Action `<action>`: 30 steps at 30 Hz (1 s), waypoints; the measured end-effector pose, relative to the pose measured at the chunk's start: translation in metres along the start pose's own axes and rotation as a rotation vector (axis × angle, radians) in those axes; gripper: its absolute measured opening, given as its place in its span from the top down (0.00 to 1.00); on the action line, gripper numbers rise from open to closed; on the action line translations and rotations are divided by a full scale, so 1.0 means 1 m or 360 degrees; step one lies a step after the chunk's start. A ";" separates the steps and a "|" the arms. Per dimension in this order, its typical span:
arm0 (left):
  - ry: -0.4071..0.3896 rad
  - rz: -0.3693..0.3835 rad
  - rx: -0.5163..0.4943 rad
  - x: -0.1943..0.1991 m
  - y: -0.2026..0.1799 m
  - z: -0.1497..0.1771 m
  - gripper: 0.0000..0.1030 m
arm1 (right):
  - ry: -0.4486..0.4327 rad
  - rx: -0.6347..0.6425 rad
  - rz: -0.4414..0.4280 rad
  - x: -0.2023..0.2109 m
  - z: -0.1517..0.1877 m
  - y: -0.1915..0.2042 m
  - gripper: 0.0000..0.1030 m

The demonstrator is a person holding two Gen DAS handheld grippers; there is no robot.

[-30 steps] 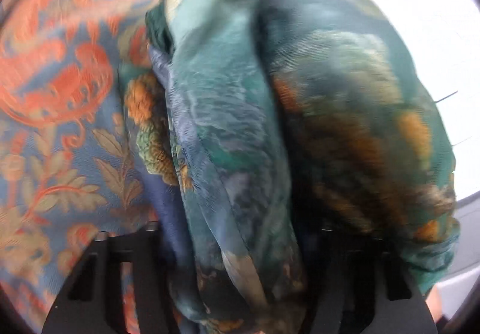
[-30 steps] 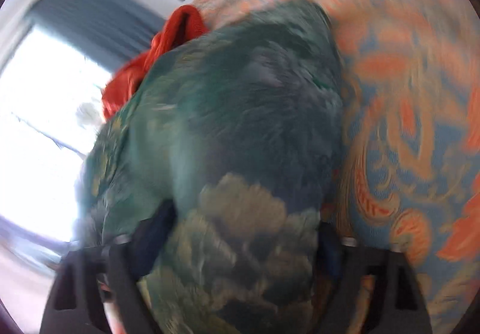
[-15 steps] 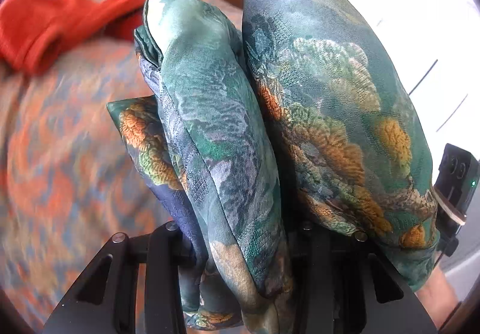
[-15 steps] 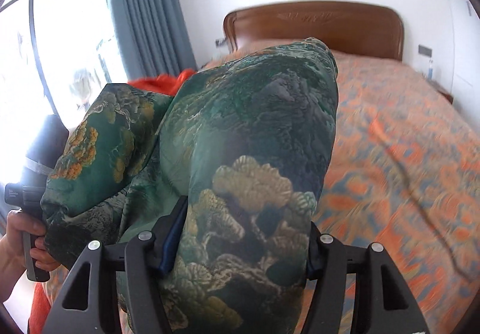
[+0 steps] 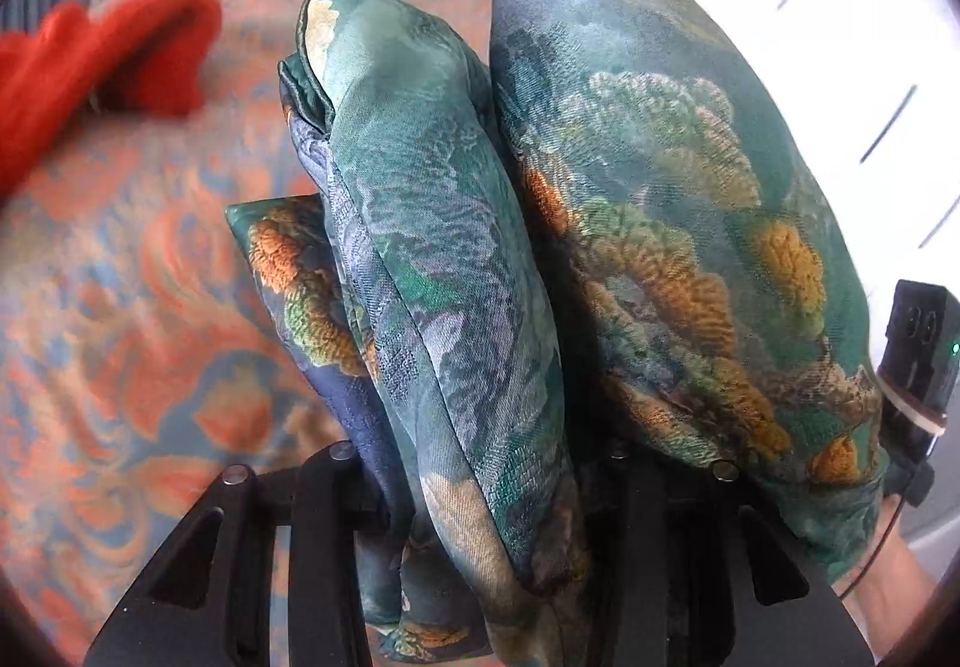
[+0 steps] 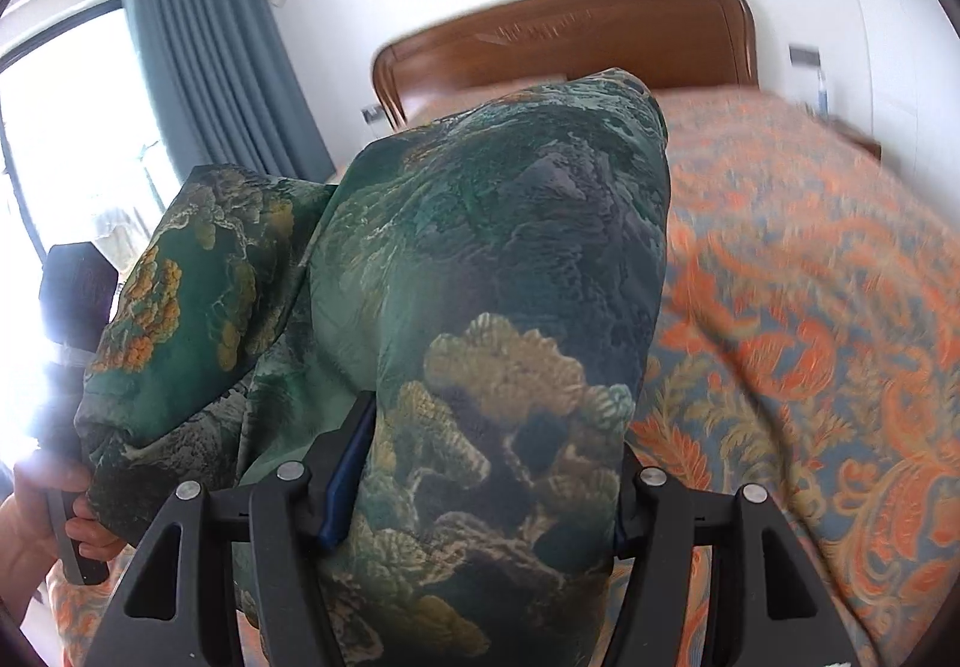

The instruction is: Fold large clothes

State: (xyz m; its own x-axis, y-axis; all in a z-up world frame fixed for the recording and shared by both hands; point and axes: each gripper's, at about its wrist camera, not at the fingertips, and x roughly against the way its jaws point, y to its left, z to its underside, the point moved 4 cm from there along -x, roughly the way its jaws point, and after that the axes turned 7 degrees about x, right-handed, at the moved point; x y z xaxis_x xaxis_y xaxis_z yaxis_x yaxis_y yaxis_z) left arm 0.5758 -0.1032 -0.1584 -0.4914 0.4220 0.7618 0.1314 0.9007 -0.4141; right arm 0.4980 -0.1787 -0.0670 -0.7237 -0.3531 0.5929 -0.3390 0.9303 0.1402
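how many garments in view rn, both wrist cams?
2. The green printed garment is bunched and clamped in the left gripper and right gripper. A red garment lies on the bedspread near the headboard. More may be hidden behind the fabric.

No writing, label, brand, number or sign can be read in either view. The green patterned garment (image 5: 660, 223) carries only woven tree and mountain motifs, and the bedspread (image 6: 810, 343) only orange scrollwork (both are ornament, not lettering). The wooden headboard (image 6: 564, 37) has a carved relief along its top, too blurred to make out as letters. A small green light glows on the black device (image 5: 918, 343) at the right edge of the left wrist view, with no legible marking beside it.
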 end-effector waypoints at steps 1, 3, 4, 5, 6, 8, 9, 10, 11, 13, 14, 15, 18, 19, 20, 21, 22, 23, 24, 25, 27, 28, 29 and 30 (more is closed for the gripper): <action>0.0023 -0.0030 0.0039 -0.016 0.008 0.005 0.50 | 0.0045 -0.0028 -0.0003 -0.014 0.007 -0.010 0.40; -0.0005 -0.0009 0.0125 -0.030 0.021 0.009 0.32 | 0.0149 -0.0131 -0.0002 -0.040 0.025 -0.027 0.35; -0.0033 0.0030 0.0164 -0.030 0.027 0.011 0.27 | 0.0176 -0.0211 -0.0019 -0.050 0.035 -0.036 0.31; -0.0055 0.0048 0.0184 -0.026 0.032 0.014 0.22 | 0.0168 -0.0305 -0.0064 -0.053 0.040 -0.045 0.27; -0.0084 0.0053 0.0180 -0.020 0.033 0.015 0.21 | 0.0147 -0.0363 -0.0099 -0.052 0.042 -0.050 0.26; -0.0115 0.0030 0.0139 -0.007 0.033 0.020 0.21 | 0.0102 -0.0436 -0.0161 -0.047 0.044 -0.058 0.24; -0.0145 -0.0008 0.0093 0.004 0.028 0.025 0.21 | 0.0099 -0.0433 -0.0169 -0.046 0.043 -0.058 0.24; -0.0174 -0.0038 0.0048 0.014 0.024 0.035 0.21 | 0.0106 -0.0423 -0.0174 -0.041 0.042 -0.056 0.24; -0.0226 -0.0091 -0.0023 0.028 0.019 0.042 0.21 | 0.0111 -0.0417 -0.0170 -0.037 0.042 -0.056 0.24; -0.0341 -0.0256 -0.0151 0.057 0.009 0.056 0.20 | 0.0094 -0.0396 -0.0136 -0.027 0.040 -0.057 0.23; -0.0401 -0.0325 -0.0199 0.072 0.004 0.066 0.13 | 0.0075 -0.0363 -0.0091 -0.015 0.039 -0.053 0.23; -0.0444 -0.0349 -0.0220 0.085 0.001 0.074 0.03 | 0.0054 -0.0318 -0.0040 -0.003 0.038 -0.047 0.23; -0.0613 -0.0377 -0.0230 0.130 -0.008 0.103 0.02 | -0.0031 -0.0170 0.0047 0.032 0.034 -0.033 0.23; -0.0653 -0.0408 -0.0238 0.144 -0.011 0.114 0.02 | -0.0061 -0.0125 0.0080 0.047 0.033 -0.026 0.23; -0.0690 -0.0455 -0.0244 0.158 -0.013 0.124 0.01 | -0.0096 -0.0077 0.0135 0.066 0.031 -0.016 0.23; -0.0726 -0.0511 -0.0248 0.174 -0.012 0.129 0.01 | -0.0123 -0.0046 0.0171 0.080 0.031 -0.010 0.23; -0.0754 -0.0553 -0.0248 0.173 -0.005 0.133 0.01 | -0.0167 -0.0013 0.0205 0.100 0.030 -0.001 0.23; -0.0788 -0.0588 -0.0251 0.179 -0.001 0.142 0.01 | -0.0207 0.0013 0.0239 0.120 0.031 0.009 0.21; -0.0823 -0.0612 -0.0256 0.196 -0.002 0.146 0.01 | -0.0235 0.0030 0.0270 0.134 0.031 0.015 0.20; -0.0854 -0.0620 -0.0259 0.207 -0.005 0.149 0.01 | -0.0269 0.0052 0.0312 0.154 0.033 0.025 0.18; -0.0900 -0.0606 -0.0259 0.228 -0.015 0.163 0.01 | -0.0328 0.0103 0.0396 0.192 0.041 0.047 0.09; -0.0911 -0.0595 -0.0254 0.235 -0.018 0.166 0.01 | -0.0355 0.0120 0.0436 0.207 0.046 0.049 0.04; -0.0924 -0.0573 -0.0249 0.242 -0.025 0.171 0.01 | -0.0383 0.0140 0.0479 0.220 0.051 0.057 0.03; -0.0933 -0.0549 -0.0245 0.251 -0.030 0.177 0.01 | -0.0407 0.0164 0.0522 0.233 0.057 0.065 0.02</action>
State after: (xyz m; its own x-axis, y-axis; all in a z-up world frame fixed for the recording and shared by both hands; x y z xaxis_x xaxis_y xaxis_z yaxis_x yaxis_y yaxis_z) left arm 0.2962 -0.0428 -0.0425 -0.9051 0.0226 0.4245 -0.0167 0.9959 -0.0885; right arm 0.2731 -0.2059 0.0354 -0.9246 -0.0657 0.3753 -0.1151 0.9872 -0.1107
